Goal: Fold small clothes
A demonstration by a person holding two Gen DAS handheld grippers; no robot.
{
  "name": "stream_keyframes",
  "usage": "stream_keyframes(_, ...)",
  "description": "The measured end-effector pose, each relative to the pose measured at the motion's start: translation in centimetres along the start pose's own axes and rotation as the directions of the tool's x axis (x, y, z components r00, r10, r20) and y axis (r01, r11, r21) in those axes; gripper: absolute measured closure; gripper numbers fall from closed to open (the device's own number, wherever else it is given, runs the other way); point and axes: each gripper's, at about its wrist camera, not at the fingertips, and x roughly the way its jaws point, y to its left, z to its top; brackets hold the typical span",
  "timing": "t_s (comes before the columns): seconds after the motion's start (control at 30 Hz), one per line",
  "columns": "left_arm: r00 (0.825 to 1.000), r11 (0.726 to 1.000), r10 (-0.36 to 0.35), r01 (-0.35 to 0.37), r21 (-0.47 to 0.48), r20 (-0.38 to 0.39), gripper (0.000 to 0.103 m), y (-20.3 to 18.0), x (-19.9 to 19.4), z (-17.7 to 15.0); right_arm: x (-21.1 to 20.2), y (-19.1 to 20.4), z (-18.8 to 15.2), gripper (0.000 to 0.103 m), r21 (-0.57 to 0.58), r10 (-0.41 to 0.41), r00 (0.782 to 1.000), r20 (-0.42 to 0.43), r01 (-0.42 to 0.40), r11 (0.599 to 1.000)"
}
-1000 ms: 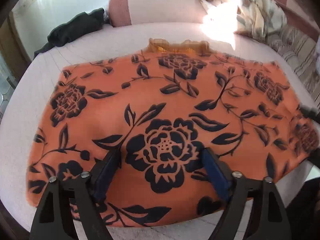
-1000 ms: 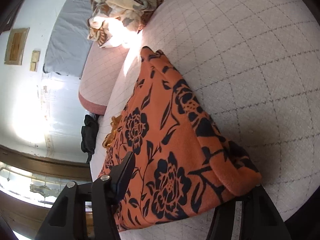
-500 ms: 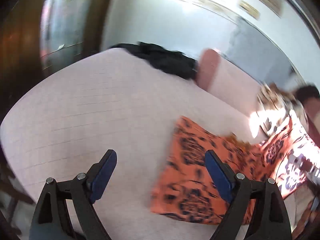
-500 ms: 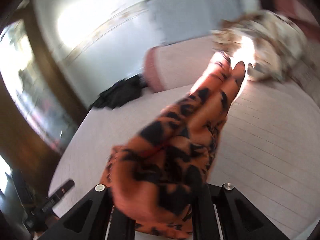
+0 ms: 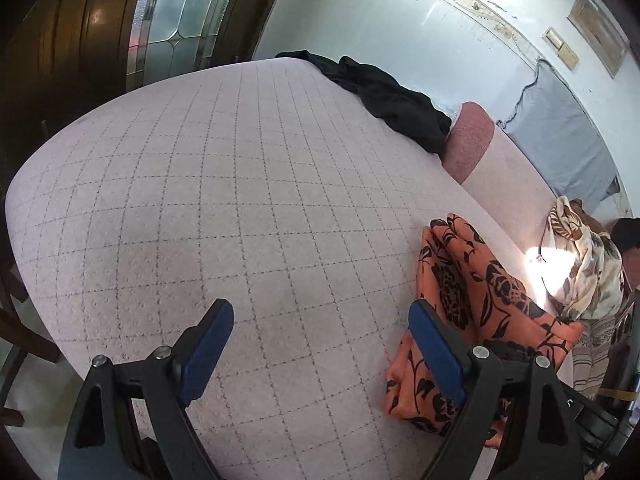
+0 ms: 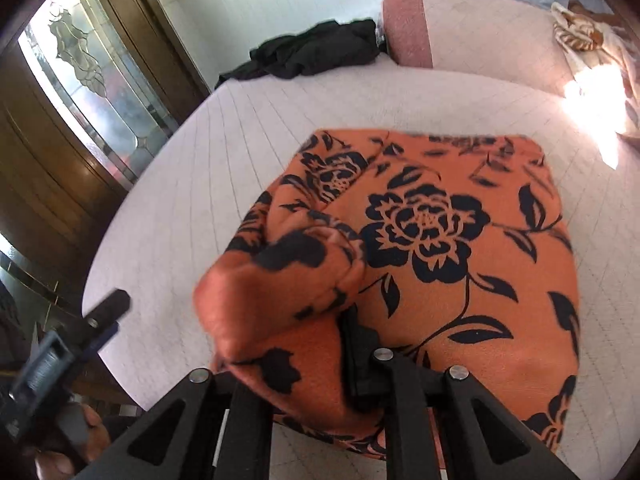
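Observation:
An orange cloth with black flowers [image 6: 460,248] lies folded over on the pale quilted bed [image 6: 208,184]. My right gripper [image 6: 296,360] is shut on the cloth's near left corner, which bunches over its fingers. In the left wrist view the cloth [image 5: 468,292] lies at the right, beside the right finger. My left gripper [image 5: 320,352] is open and empty above bare bed [image 5: 240,220], left of the cloth. It also shows at the left edge of the right wrist view [image 6: 80,336].
A black garment [image 5: 384,96] lies at the bed's far edge by a pink bolster [image 5: 468,144]. A cream patterned cloth [image 5: 580,260] is heaped at the right. A wooden and glass door [image 6: 68,112] stands to the left of the bed.
My right gripper lifted the cloth's edge and carried it across, folding the cloth in half. My left gripper swung off the cloth to the left, over bare bed.

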Motion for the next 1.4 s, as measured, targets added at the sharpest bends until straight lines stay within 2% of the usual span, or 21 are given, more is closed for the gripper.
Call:
stream_keyframes(0.07, 1.000, 1.000, -0.005, 0.005, 0.000, 0.004, 0.013, 0.1, 0.1, 0.1, 0.3, 1.7, -0.3, 0.063, -0.072, 0.001, 1.000, -0.009, -0.002, 0.997)
stream_keyframes(0.1, 1.000, 1.000, -0.008, 0.008, -0.008, 0.005, 0.013, 0.2, 0.1, 0.3, 1.3, 2.5, -0.9, 0.022, -0.106, 0.042, 0.997, -0.059, -0.048, 0.993)
stream_keyframes(0.13, 1.000, 1.000, -0.007, 0.007, -0.018, 0.008, 0.013, 0.3, 0.2, 0.4, 2.4, 2.6, -1.8, 0.015, -0.105, 0.119, 0.986, -0.113, -0.131, 0.986)
stream_keyframes(0.17, 1.000, 1.000, -0.004, 0.004, -0.024, 0.009, 0.013, 0.5, 0.1, 0.5, 2.5, 2.8, -2.6, 0.015, -0.092, 0.167, 0.979, -0.116, -0.178, 0.980)
stream_keyframes(0.23, 1.000, 1.000, 0.001, -0.001, -0.027, 0.010, 0.013, 0.8, 0.1, 0.5, 1.5, 2.5, -3.4, 0.015, -0.071, 0.185, 0.981, -0.051, -0.188, 0.980)
stream_keyframes(0.3, 1.000, 1.000, -0.007, 0.007, -0.016, 0.013, 0.013, 0.6, -0.1, 0.4, -0.1, 0.7, -3.9, 0.016, 0.009, 0.246, 0.969, 0.000, -0.246, 0.969)
stream_keyframes(0.43, 0.994, 0.992, -0.109, 0.108, 0.062, 0.002, 0.013, -1.7, -0.8, -0.1, -3.8, -3.4, -4.4, 0.016, 0.106, 0.250, 0.962, 0.105, -0.261, 0.959)
stream_keyframes(0.5, 0.981, 0.971, -0.184, 0.190, 0.142, -0.053, 0.013, -4.2, -0.9, -1.1, -5.7, -5.6, -5.0, 0.016, 0.140, 0.235, 0.961, 0.144, -0.255, 0.957)
stream_keyframes(0.57, 0.966, 0.944, -0.220, 0.246, 0.219, -0.134, 0.013, -6.9, -0.3, -2.5, -7.3, -7.6, -5.9, 0.016, 0.171, 0.213, 0.963, 0.164, -0.241, 0.955)
stream_keyframes(0.63, 0.955, 0.930, -0.226, 0.271, 0.249, -0.195, 0.014, -8.7, 0.7, -3.6, -8.0, -9.9, -6.3, 0.016, 0.209, 0.198, 0.965, 0.172, -0.232, 0.950)
stream_keyframes(0.67, 0.956, 0.931, -0.206, 0.257, 0.259, -0.208, 0.015, -9.3, 1.1, -3.8, -8.4, -11.1, -6.8, 0.016, 0.231, 0.195, 0.965, 0.177, -0.234, 0.944)
stream_keyframes(0.77, 0.951, 0.944, -0.193, 0.247, 0.218, -0.243, 0.034, -9.6, 2.3, -3.4, -8.9, -12.8, -8.0, 0.016, 0.281, 0.212, 0.958, 0.192, -0.260, 0.924)
stream_keyframes(0.83, 0.935, 0.954, -0.203, 0.256, 0.155, -0.290, 0.078, -9.2, 3.5, -2.9, -8.9, -13.2, -8.6, 0.016, 0.286, 0.215, 0.956, 0.198, -0.266, 0.921)
stream_keyframes(0.87, 0.929, 0.962, -0.199, 0.245, 0.117, -0.313, 0.084, -8.8, 4.2, -2.7, -8.8, -13.4, -8.8, 0.016, 0.284, 0.218, 0.955, 0.199, -0.269, 0.920)
stream_keyframes(0.93, 0.917, 0.978, -0.190, 0.208, 0.014, -0.349, 0.089, -6.8, 5.7, -2.7, -8.6, -13.5, -8.9, 0.016, 0.282, 0.226, 0.953, 0.200, -0.277, 0.918)
stream_keyframes(1.0, 0.889, 0.965, -0.259, 0.221, -0.142, -0.378, 0.089, -4.1, 7.1, -3.5, -8.5, -13.8, -8.8, 0.016, 0.283, 0.238, 0.951, 0.199, -0.288, 0.915)
stream_keyframes(1.03, 0.888, 0.960, -0.275, 0.233, -0.156, -0.368, 0.089, -3.8, 7.0, -3.6, -8.2, -13.9, -8.6, 0.016, 0.285, 0.241, 0.951, 0.196, -0.290, 0.914)
stream_keyframes(1.1, 0.903, 0.971, -0.238, 0.220, -0.092, -0.358, 0.089, -4.8, 6.2, -3.4, -8.3, -14.3, -8.5, 0.016, 0.292, 0.249, 0.948, 0.198, -0.300, 0.908)
stream_keyframes(1.27, 0.948, 0.990, -0.074, 0.108, 0.094, -0.308, 0.083, -7.5, 3.4, -2.8, -8.6, -15.4, -7.7, 0.016, 0.297, 0.269, 0.937, 0.222, -0.328, 0.897)
stream_keyframes(1.37, 0.988, 0.965, 0.021, 0.020, 0.261, -0.153, 0.061, -10.1, -0.1, -2.1, -8.3, -16.7, -8.1, 0.016, 0.340, 0.292, 0.928, 0.232, -0.359, 0.869)
stream_keyframes(1.4, 0.995, 0.951, 0.029, 0.004, 0.310, -0.101, 0.043, -11.2, -1.1, -1.9, -8.3, -17.2, -8.3, 0.016, 0.359, 0.292, 0.926, 0.238, -0.363, 0.860)
